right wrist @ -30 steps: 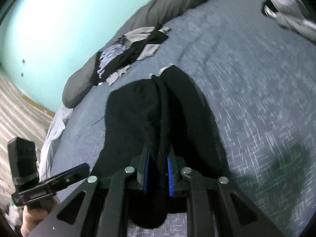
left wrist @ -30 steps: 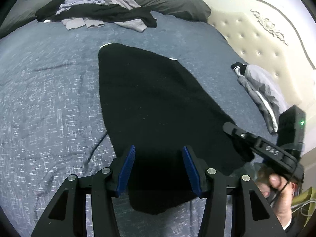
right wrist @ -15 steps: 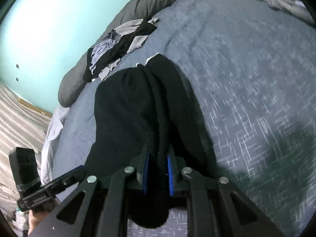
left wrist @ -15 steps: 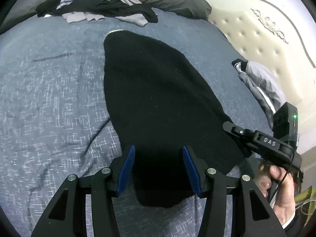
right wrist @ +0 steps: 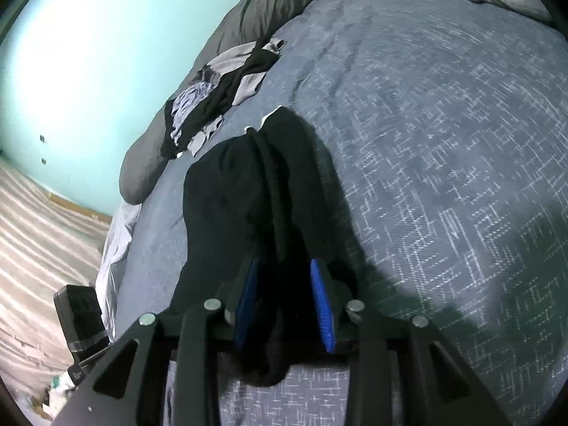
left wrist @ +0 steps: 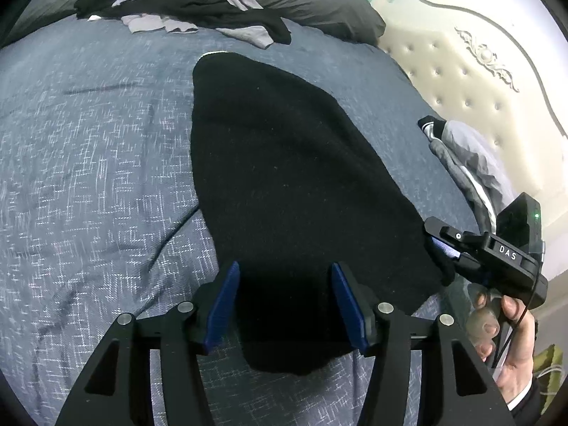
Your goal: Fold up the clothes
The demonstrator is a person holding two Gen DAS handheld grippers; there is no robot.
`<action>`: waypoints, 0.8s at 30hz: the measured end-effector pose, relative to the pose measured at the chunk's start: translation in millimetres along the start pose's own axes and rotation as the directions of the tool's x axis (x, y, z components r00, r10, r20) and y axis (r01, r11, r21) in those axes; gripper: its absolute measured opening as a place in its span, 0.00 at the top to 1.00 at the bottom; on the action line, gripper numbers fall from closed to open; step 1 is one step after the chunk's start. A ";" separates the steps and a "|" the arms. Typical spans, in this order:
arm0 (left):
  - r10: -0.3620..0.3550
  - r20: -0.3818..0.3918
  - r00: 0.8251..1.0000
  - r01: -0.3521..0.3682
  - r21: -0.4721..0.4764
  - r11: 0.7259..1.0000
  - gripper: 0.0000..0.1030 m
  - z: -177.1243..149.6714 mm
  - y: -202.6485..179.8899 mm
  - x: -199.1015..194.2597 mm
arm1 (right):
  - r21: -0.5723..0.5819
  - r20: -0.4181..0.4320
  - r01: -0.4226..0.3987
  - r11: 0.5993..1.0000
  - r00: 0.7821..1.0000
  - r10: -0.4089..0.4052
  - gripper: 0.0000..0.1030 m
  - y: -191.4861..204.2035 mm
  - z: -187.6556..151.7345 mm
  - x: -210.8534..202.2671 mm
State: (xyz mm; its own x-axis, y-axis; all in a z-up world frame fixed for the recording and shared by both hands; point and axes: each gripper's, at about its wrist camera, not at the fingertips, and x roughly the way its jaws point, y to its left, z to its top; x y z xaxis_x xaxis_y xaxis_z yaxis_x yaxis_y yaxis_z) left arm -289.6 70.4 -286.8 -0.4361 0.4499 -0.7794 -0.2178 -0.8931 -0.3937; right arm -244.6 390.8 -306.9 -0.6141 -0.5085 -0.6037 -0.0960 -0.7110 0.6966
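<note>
Both claws gape, right claw [right wrist: 285, 298] just opening, over black garment [left wrist: 284, 184].

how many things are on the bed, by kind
black garment laid flat: 1
piles of unfolded clothes: 2, one by the pillows, one grey by the headboard
dark pillows: 2, as far as shows
total: 5
</note>
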 end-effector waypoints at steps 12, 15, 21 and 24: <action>-0.034 0.029 0.999 0.034 -0.016 0.999 0.42 -7.4 4.9 -2.5 | -0.100 0.062 0.075 0.992 0.996 -0.069 1.00 14.7 -1.3 -7.8; -0.051 0.038 0.998 0.052 -0.026 0.998 0.42 -9.6 8.4 -3.2 | -0.100 0.106 0.107 0.989 0.990 -0.097 1.00 13.6 0.9 -17.5; -0.087 0.049 0.995 0.090 -0.047 0.995 0.39 -14.2 15.3 -4.6 | -0.074 0.072 0.113 0.991 0.992 -0.108 0.97 8.8 7.3 -8.0; -0.105 0.052 0.993 0.108 -0.057 0.993 0.38 -16.9 18.8 -3.9 | -0.094 0.054 0.122 0.988 0.992 -0.118 0.89 18.0 18.8 -2.4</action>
State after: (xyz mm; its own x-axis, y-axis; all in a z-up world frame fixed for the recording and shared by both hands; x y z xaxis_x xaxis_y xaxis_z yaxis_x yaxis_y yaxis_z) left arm -277.2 51.9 -299.4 -0.4556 0.5407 -0.7072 -0.2139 -0.8376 -0.5026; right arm -259.6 388.3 -285.6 -0.6400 -0.3942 -0.6596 -0.0962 -0.8105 0.5778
